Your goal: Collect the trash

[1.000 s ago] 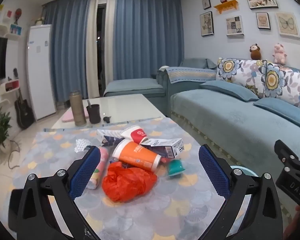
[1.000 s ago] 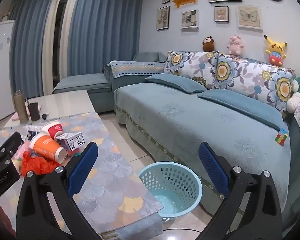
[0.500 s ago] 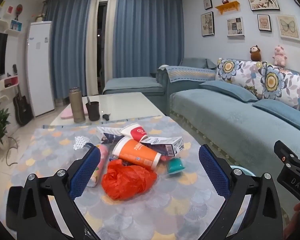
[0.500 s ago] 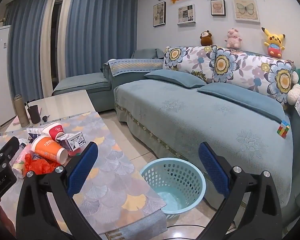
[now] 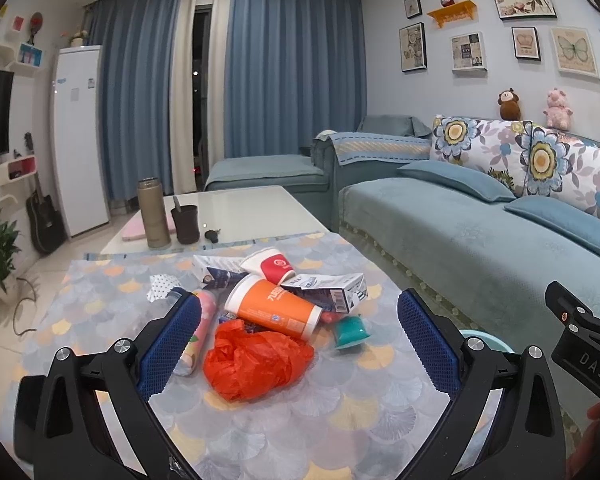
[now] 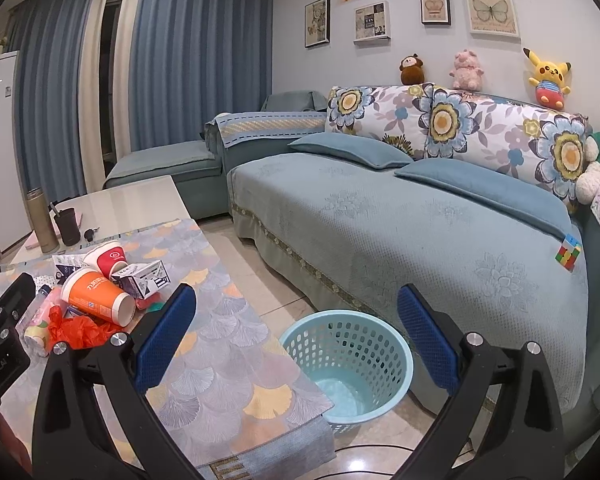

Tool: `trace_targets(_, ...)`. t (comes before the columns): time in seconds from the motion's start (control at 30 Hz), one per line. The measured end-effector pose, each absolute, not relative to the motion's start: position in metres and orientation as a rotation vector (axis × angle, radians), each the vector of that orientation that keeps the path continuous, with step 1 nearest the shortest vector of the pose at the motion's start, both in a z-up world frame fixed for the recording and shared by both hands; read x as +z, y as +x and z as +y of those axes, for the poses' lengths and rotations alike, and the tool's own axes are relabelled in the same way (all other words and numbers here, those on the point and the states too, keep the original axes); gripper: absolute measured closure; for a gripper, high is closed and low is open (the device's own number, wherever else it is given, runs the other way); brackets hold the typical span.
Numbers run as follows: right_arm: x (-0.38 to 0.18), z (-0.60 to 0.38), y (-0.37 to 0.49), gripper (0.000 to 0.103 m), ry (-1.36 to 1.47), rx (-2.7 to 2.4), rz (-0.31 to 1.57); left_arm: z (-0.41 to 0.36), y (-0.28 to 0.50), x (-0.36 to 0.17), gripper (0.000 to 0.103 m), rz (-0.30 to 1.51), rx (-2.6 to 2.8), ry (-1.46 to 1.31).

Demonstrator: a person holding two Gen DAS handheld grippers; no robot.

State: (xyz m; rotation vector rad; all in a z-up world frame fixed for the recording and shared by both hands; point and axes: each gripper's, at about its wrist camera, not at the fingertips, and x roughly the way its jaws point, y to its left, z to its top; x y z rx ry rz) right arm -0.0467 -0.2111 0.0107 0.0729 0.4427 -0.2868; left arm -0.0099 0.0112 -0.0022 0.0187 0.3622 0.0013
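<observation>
Left wrist view: the left gripper [image 5: 299,332] hung above the patterned tablecloth [image 5: 284,420], its blue-padded jaws spread wide and grasping nothing. Between the pads lay the trash pile: a crumpled orange plastic bag [image 5: 256,360] nearest the camera, an orange paper cup [image 5: 274,312] on its side just behind it, a red-and-white paper cup [image 5: 270,266] farther back, a flattened carton [image 5: 332,290] to the right, a small teal cup [image 5: 350,332] beside the bag, and a pink bottle [image 5: 198,332] partly hidden by the left pad. A bronze thermos [image 5: 153,213] and a dark mug [image 5: 185,224] stood well apart on the glass table [image 5: 252,208] beyond.

Right wrist view: the right gripper [image 6: 296,340] was likewise released, jaws wide and empty, held over the table's corner. A light-blue perforated wastebasket [image 6: 350,364] stood on the floor between the table edge and the blue sofa [image 6: 400,232]; it appeared empty. The trash pile lay at far left.
</observation>
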Motion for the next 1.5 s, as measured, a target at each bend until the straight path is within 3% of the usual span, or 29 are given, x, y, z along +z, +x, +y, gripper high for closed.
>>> trace_targets(1.5,0.0094,-0.2096,-0.0448,0.008,0.076,-0.269,0.452,0.0144,-0.0076,-0.0012,0.007,0.364,0.006,0.009)
